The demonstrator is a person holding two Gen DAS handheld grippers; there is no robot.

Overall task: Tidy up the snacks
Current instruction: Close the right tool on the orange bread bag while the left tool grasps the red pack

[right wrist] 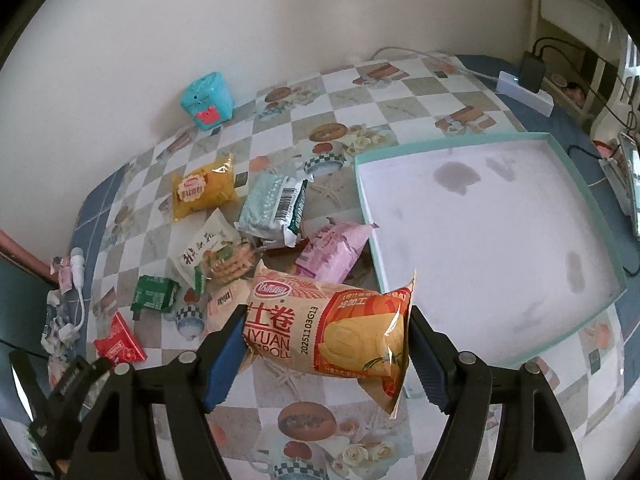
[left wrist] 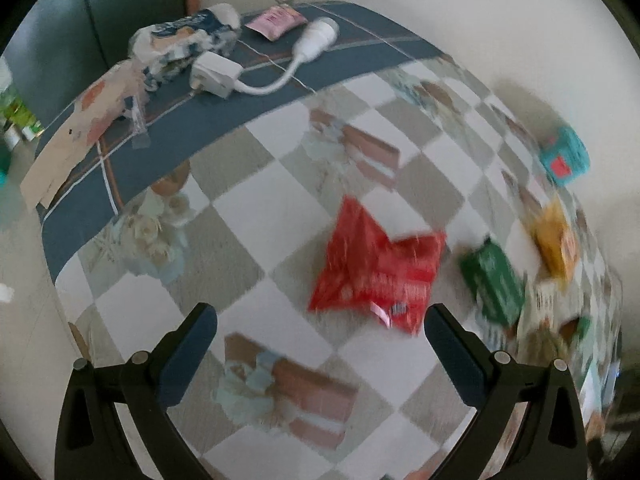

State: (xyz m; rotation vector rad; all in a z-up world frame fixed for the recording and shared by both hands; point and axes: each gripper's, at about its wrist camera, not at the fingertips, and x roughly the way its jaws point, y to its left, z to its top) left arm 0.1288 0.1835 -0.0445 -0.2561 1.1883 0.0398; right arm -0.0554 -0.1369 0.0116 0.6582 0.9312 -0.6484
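My right gripper (right wrist: pixel 326 332) is shut on an orange roll-cake packet (right wrist: pixel 332 332) and holds it above the table, just left of a shallow teal-rimmed box lid (right wrist: pixel 592 196) with a white, empty floor. Several snack packets lie to the left: yellow (right wrist: pixel 204 192), silver-green (right wrist: pixel 274 208), pink (right wrist: pixel 334 250), white cracker (right wrist: pixel 212 256), green (right wrist: pixel 154 294) and red (right wrist: pixel 118 344). My left gripper (left wrist: pixel 320 320) is open and empty, hovering over the table just short of the red packet (left wrist: pixel 376 276). The green packet (left wrist: pixel 494 282) and yellow packet (left wrist: pixel 556 244) lie to its right.
A teal toy box (right wrist: pixel 206 100) stands by the wall. A white adapter with cable (left wrist: pixel 218 74), crumpled wrappers (left wrist: pixel 180 48) and a pink sachet (left wrist: pixel 276 20) lie at the table's far edge. A white power strip with black plug (right wrist: pixel 524 88) lies behind the lid.
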